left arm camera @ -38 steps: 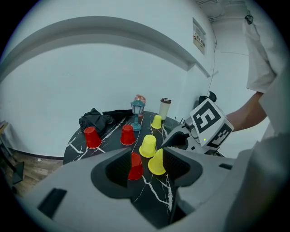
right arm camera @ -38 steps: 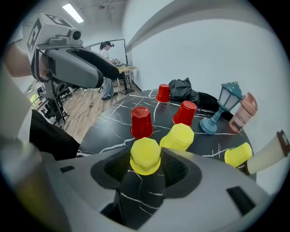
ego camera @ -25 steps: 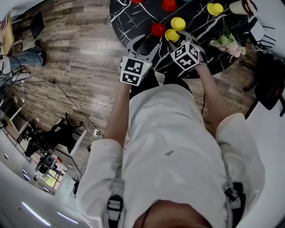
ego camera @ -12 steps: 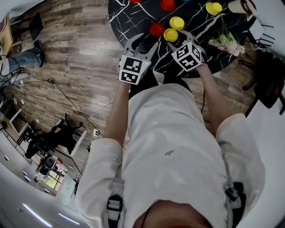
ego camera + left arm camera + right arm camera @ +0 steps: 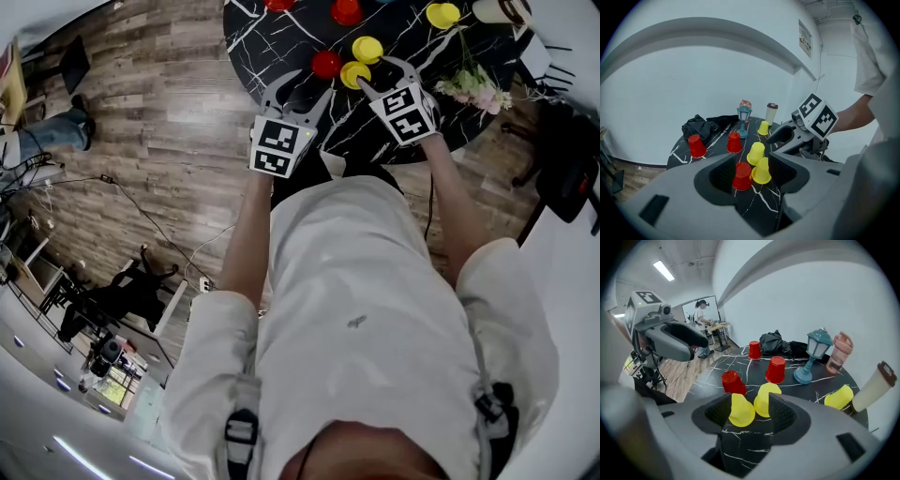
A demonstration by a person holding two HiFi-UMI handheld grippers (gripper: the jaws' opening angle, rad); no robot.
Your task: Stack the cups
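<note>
Upside-down cups stand on the black marble table [image 5: 281, 42]. Nearest me are a red cup [image 5: 325, 64] and two yellow cups [image 5: 354, 74] [image 5: 367, 49]. My right gripper [image 5: 384, 75] hangs low over the near table edge and its jaws are closing. In the right gripper view the nearest yellow cup [image 5: 740, 411] stands in the gap of the right gripper [image 5: 749, 420], close to the left pad, unpressed. My left gripper [image 5: 298, 91] is open and empty. In the left gripper view, the red cup [image 5: 742, 176] and a yellow cup [image 5: 761, 171] stand beyond the left gripper [image 5: 752, 180].
Farther back are two red cups [image 5: 775, 370] [image 5: 754, 349], a yellow cup [image 5: 839, 397] on its side, a blue lantern [image 5: 811, 357], a pink bottle [image 5: 838, 353], a lidded paper cup [image 5: 876, 385] and a black bag [image 5: 776, 341]. Flowers [image 5: 473, 86] lie at the table's right edge.
My right gripper has moved forward and a little right, so its jaws now flank the nearest yellow cup. The left gripper has stayed put.
</note>
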